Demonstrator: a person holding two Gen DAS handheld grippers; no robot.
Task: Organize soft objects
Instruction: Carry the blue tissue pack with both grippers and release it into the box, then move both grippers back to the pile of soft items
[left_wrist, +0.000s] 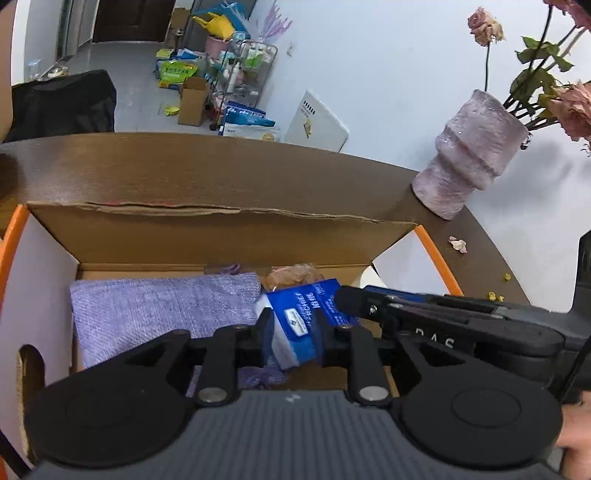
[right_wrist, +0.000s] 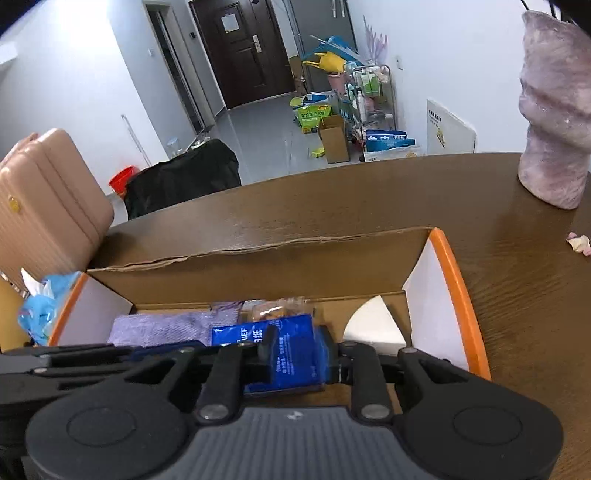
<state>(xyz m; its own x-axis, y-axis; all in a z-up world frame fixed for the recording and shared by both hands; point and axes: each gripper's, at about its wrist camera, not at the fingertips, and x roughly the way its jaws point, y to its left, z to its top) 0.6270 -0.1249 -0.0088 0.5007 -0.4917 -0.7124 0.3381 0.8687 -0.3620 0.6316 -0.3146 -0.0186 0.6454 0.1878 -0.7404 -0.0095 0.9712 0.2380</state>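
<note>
the main risk, as judged from here, is a tug between the two claws: the blue tissue pack (left_wrist: 303, 325) is pinched by both at once, so if one is drawn away before the other lets go, the soft wrapper could be stretched or torn, or the pack could be flipped out of the cardboard box (left_wrist: 221, 229). a second risk is an uneven drop: if the pack is let go while tilted, as it is seen in the left wrist view, it may end up leaning on the packaged snack (left_wrist: 291, 275) at its 12 o'clock rather than lying flat beside the purple cloth (left_wrist: 162, 306).

the left gripper (left_wrist: 295, 332) is closed on the pack, which is held between its jaws at the centre of that view and stands slanted toward 1 o'clock. the right gripper (right_wrist: 299, 358) is likewise closed on the same pack (right_wrist: 291, 354), which fills the gap between its jaws. in the left view the right claw is seen coming in from 3 o'clock. the pack is held over the inside of the box, with the cloth at 9 o'clock. whether the pack touches the box floor cannot be told.
</note>
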